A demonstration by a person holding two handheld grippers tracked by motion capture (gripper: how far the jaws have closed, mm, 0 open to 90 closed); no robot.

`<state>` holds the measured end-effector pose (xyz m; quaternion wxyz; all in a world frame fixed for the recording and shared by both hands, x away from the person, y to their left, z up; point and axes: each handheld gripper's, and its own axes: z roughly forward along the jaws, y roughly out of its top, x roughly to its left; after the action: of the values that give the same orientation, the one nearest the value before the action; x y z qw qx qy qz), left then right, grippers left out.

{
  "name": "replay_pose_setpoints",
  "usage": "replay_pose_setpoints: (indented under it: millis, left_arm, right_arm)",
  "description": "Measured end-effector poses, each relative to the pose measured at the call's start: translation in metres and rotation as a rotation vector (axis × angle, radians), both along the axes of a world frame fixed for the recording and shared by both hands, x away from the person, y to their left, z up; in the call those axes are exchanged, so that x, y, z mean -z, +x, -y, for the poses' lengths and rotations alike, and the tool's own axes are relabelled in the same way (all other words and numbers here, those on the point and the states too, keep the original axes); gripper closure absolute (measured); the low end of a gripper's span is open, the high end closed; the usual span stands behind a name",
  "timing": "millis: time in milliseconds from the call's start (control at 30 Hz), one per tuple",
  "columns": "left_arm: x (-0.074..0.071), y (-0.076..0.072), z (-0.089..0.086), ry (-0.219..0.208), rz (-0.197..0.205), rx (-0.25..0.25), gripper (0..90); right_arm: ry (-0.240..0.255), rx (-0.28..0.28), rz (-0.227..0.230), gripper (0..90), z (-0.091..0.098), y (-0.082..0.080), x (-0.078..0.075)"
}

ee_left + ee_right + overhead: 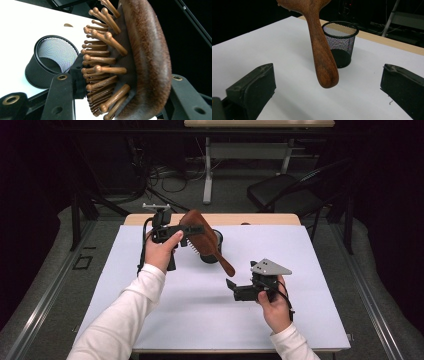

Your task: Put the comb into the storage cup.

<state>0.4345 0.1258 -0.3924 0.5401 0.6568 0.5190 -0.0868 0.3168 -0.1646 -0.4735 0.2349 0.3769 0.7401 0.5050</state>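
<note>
**Brush held up over the cup, right tongs wide**

Here the left gripper (192, 231) clamps the head of a wooden brush (202, 237), one jaw on the bristle side and the other on the smooth brown back. In the left gripper view the brush (147, 57) stands on edge between the two jaws, its round-tipped pins (105, 60) pointing toward the mesh cup (53, 58) on the white sheet below. The brush is clear of the table: in the high view its head hangs above the cup (214, 251) and partly covers it, while the handle slopes down and toward the person's right, ending in the air near the right gripper (231, 287).

The right gripper has its jaws spread as wide as they go, with nothing pressed between them. In the right gripper view the brush handle (322, 57) hangs down in the gap between the jaws, its rounded end well apart from both. Behind it the cup (340, 43) stands upright on the white sheet (274, 45), its rim open.

The table (280, 219) shows a wooden edge along the far side of the sheet.
</note>
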Motion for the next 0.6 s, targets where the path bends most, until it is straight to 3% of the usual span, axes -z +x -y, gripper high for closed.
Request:
replay_pose_setpoints:
  millis: [167,400,600]
  left_arm:
    - [-0.0007,0.0006,0.0008,0.013,0.017,-0.018,48.9]
    - [0.0007,0.0038,0.0002,0.011,-0.008,-0.037,49.1]
    - [-0.0005,0.0080,-0.0018,0.022,-0.001,-0.062,49.0]
  right_arm:
    - [0.002,0.001,0.002,0.0,0.0001,-0.0006,-0.0004]
    - [0.004,0.022,0.000,0.0,0.0020,0.0000,0.0000]
    - [0.007,0.038,0.001,0.0,0.0051,0.0005,-0.0002]
